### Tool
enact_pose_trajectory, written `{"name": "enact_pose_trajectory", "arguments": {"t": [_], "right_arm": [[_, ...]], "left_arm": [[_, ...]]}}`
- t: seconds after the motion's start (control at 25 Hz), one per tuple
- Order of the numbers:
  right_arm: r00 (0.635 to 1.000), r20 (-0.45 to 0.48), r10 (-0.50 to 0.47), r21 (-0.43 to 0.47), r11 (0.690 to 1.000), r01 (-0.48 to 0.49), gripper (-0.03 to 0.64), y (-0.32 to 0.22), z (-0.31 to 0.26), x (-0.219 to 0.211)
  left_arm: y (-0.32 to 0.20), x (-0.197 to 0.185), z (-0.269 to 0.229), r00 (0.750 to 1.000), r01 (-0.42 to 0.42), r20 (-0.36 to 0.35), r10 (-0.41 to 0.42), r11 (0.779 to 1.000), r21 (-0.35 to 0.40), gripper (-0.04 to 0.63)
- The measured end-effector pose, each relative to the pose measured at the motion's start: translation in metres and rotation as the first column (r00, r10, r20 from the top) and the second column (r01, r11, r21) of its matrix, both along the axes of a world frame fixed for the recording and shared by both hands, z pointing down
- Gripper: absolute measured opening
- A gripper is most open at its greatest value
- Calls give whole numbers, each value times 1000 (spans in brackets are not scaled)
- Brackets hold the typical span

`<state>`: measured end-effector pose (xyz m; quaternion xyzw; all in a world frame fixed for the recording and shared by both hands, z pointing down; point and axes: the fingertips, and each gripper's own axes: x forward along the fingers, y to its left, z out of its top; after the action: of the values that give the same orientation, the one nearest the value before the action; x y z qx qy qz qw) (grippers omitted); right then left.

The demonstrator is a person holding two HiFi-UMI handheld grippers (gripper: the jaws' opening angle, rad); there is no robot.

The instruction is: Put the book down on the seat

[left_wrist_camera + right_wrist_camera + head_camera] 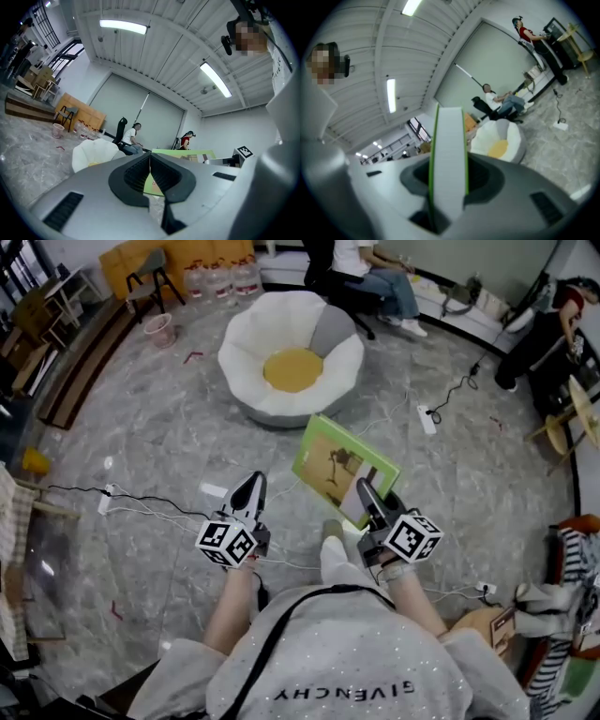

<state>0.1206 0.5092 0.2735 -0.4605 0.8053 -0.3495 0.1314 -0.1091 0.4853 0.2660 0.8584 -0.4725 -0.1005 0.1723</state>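
A green-covered book (342,468) hangs flat above the floor, my right gripper (368,495) shut on its near edge. In the right gripper view the book's white page edge (449,150) stands between the jaws, pressed from both sides. The seat (291,357), a white petal-shaped chair with a yellow cushion, stands on the floor ahead of the book; it also shows as the seat (499,138) beyond the right jaws. My left gripper (250,487) is level to the left of the book, its jaws together with nothing in them, and the book (187,153) shows past its tips.
Cables and a power strip (427,418) lie on the marble floor right of the seat. A person (375,273) sits behind it. A pink bucket (159,329), water bottles (220,279) and a chair (150,277) stand at the back left.
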Motion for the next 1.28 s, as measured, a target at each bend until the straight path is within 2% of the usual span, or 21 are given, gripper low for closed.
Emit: {"name": "enact_pose_trajectory", "arguments": {"t": [0.16, 0.36, 0.84, 1.28], "right_arm": [[1000, -14, -14, 15, 1000, 14, 153, -56, -6, 18], [999, -15, -28, 8, 1000, 28, 153, -91, 1, 28], [998, -21, -66, -14, 998, 66, 153, -194, 14, 74], [998, 16, -61, -57, 996, 62, 153, -219, 30, 87]], "left_arm": [[-51, 14, -1, 1000, 7, 2, -7, 1000, -15, 25], [-90, 22, 4, 1000, 23, -7, -23, 1000, -16, 25], [-185, 67, 13, 999, 52, 0, -52, 998, -21, 25], [-206, 71, 20, 997, 71, 34, -69, 996, -58, 25]]}}
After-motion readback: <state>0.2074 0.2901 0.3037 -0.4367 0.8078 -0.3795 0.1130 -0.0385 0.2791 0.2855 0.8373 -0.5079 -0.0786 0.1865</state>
